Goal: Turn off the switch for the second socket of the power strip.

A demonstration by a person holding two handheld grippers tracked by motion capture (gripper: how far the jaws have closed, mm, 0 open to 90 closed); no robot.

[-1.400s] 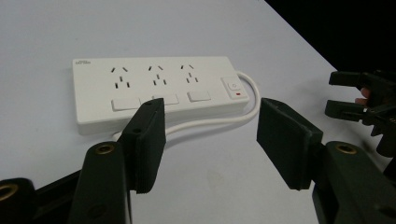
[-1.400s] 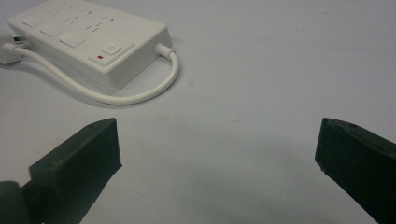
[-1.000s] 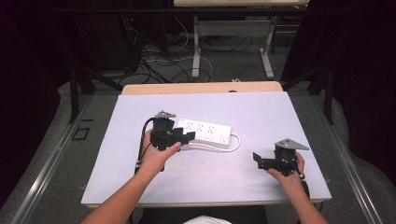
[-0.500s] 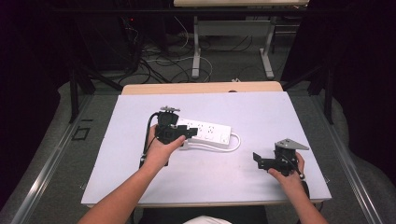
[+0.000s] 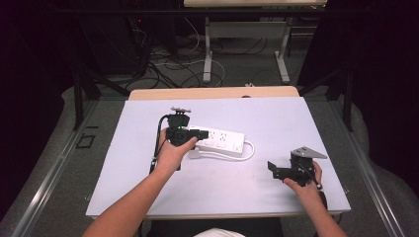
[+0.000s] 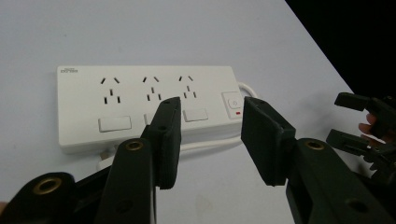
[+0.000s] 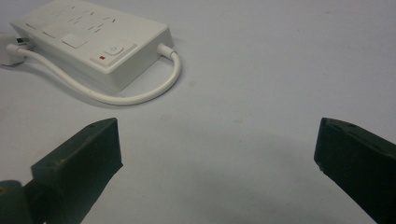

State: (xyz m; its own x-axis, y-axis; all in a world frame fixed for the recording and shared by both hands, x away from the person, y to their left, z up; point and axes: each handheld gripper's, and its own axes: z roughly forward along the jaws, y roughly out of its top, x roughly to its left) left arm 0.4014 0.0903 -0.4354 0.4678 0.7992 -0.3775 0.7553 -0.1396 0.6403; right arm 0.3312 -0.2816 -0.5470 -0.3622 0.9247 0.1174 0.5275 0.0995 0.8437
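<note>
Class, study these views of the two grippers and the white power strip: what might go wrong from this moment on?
1. The left gripper, whose jaws have just been closing with nothing between them yet, hovers beside the power strip; it may nudge the strip instead of gripping it.
2. The white cable loops along the strip's near side and might get pinched or snagged.
3. The right gripper rests apart, steadying nothing.

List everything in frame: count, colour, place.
power strip: 1, white, mid-table, three sockets, switch at its right end
cord: 1, white, loops from the strip's right end along its near side
table: 1, pale top, wooden far edge
floor cables: several, dark and white, beyond the table
left claw: 1, black, jaws apart and just been closing, nothing between them, at the strip's left end
right claw: 1, black, jaws wide, on the table's near right
forearms: 2, from the bottom edge
</note>
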